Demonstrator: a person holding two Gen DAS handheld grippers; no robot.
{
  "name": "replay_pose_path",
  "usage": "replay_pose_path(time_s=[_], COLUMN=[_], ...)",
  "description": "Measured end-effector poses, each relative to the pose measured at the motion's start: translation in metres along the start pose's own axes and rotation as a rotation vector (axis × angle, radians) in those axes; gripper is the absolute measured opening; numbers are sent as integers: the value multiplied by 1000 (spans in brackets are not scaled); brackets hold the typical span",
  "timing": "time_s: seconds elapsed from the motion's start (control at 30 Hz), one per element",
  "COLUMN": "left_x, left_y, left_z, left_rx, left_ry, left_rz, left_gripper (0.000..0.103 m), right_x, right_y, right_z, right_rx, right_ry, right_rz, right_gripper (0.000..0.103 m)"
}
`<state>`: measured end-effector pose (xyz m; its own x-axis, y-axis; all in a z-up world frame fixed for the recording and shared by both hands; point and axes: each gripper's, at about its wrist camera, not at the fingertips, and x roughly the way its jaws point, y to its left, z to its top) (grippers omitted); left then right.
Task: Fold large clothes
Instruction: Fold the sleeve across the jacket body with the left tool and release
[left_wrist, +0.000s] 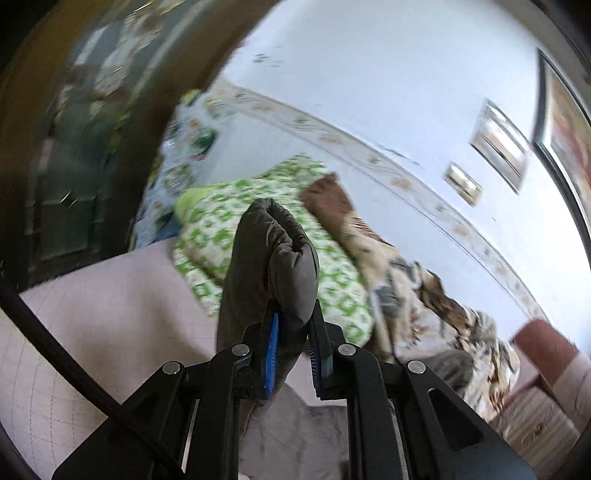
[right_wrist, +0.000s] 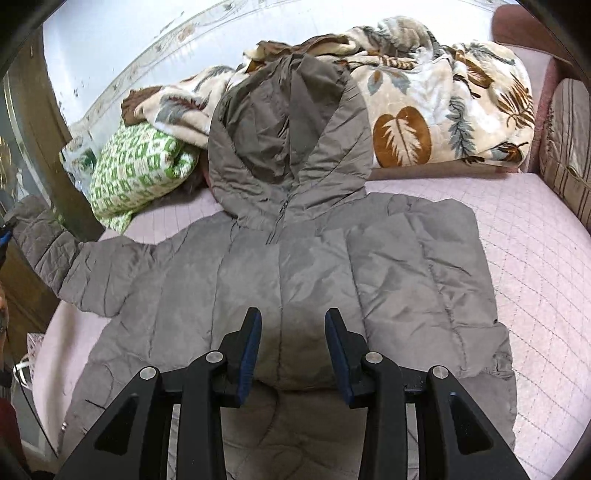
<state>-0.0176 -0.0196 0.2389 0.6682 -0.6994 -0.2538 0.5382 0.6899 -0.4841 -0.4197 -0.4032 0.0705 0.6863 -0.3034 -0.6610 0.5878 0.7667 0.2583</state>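
**Sleeve raised, jacket spread on bed**

The grey quilted hooded jacket (right_wrist: 288, 266) is laid flat on the pink quilted bedcover (right_wrist: 535, 236). Its sleeve cuff (left_wrist: 277, 258) is pinched by the left gripper (left_wrist: 291, 332). The right gripper (right_wrist: 291, 350) is held half-spread above the jacket, nothing gripped.

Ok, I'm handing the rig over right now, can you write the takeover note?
Left tongs: shut on the sleeve cuff, lifted off the bed.
Right tongs: open, holding nothing, over the jacket front.
Jacket lies face up on the pink bed cover, hood against the leaf blanket, green pillow beside it.
Done: the other sleeve appears tucked in.
Left: fold this sleeve across, then fold hood and body.
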Motion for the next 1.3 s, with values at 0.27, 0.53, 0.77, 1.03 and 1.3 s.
replay_pose_path(time_s=[0.27,0.53,0.77,1.03,1.3], left_x=[-16,-23,-8,23,54], left_y=[-108,-205,-271,-321,-335], left_z=[-8,-45,-106,-200,-308], left_rx=[124,237,290,322,416], left_ry=[26,91,200,358,527], left_rz=[-133,-243,-326,-367,-331], left_gripper=[14,14,14,14,14], right_x=[-30,-61,-85,-100,-104], right_y=[-16,-42,-76,-99,-113], right_z=[10,17,22,23,23], right_rx=[77,149,231,271,300], right_ry=[-66,-132,-172,-201,-207], right_rz=[41,52,54,28,11], right_gripper=[39,39,39,39,39])
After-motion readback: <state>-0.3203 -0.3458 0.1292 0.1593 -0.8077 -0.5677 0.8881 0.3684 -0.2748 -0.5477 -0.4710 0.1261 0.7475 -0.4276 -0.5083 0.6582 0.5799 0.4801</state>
